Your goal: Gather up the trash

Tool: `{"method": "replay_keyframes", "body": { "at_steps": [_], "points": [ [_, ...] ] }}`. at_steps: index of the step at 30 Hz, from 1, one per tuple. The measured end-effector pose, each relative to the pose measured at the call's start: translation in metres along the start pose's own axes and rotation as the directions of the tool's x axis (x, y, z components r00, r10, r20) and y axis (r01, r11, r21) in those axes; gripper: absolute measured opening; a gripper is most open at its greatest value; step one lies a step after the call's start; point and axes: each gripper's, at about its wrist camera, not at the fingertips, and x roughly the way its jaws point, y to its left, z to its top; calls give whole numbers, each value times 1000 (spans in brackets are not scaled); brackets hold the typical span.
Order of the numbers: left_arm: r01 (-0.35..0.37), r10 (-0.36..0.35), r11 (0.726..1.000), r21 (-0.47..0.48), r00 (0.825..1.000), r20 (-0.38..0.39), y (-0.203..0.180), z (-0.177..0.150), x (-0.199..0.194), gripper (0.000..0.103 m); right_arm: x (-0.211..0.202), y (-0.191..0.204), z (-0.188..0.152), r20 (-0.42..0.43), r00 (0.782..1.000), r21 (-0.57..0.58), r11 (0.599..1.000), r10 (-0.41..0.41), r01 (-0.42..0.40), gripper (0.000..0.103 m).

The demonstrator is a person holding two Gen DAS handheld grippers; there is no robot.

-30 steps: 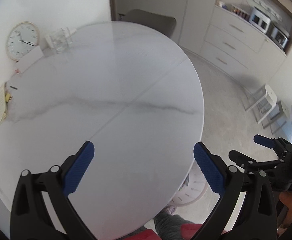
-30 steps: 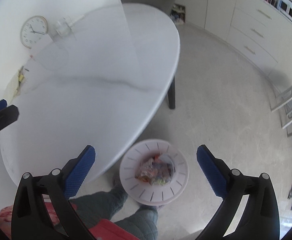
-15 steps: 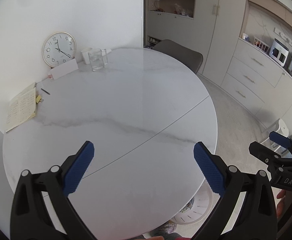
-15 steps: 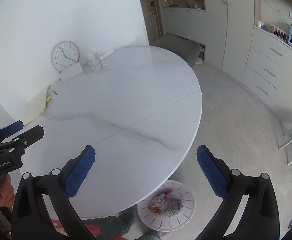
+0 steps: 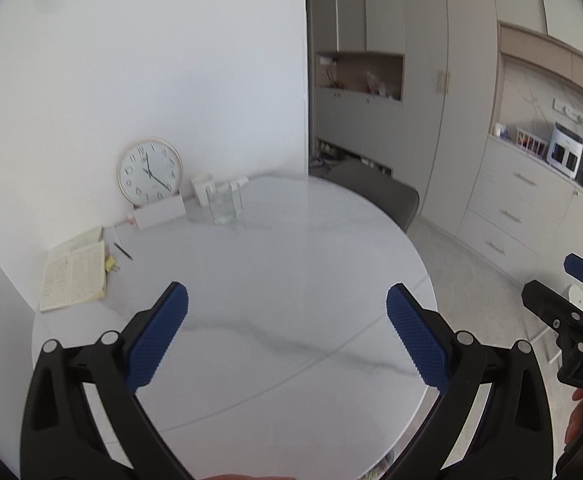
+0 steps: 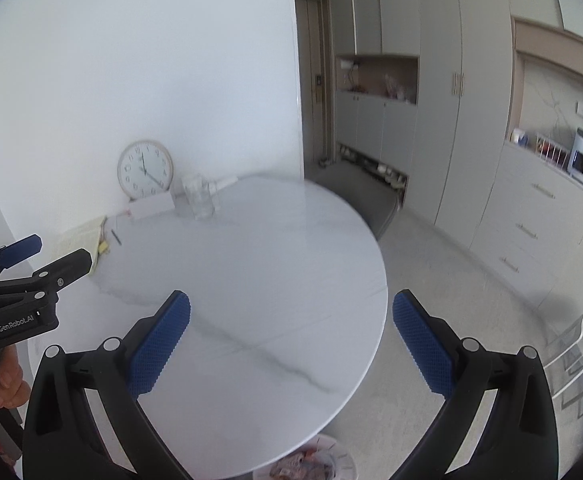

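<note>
Trash (image 6: 305, 465) sits piled in a white bin (image 6: 341, 456) on the floor under the table's (image 6: 251, 280) near edge, mostly cut off; long axis and heading can't be told. Left gripper (image 5: 287, 336) released, jaws spread wide, holding nothing, above the tabletop. Right gripper (image 6: 291, 344) likewise wide apart, empty, touching nothing, over the table edge.

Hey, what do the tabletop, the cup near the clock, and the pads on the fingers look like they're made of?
Tabletop: looks like polished white marble or a marble-look slab, with grey veining and a soft sheen.
Cup: clear glass or maybe plastic; you see through it.
Pads: blue, likely rubber, with a fine knobbly grip texture, on black fingers that look like plastic.
</note>
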Motion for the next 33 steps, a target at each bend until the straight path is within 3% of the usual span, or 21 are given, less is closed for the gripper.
{"method": "replay_keyframes", "body": {
  "at_steps": [5,33],
  "points": [
    [-44,45,999,-15,997,56,0,12,-8,95,-14,-1,12,55,998,30,1000,0,-2,101],
    [-30,30,999,-23,999,12,3,-1,-5,95,-10,5,3,19,1000,43,999,4,-5,101]
  ]
}}
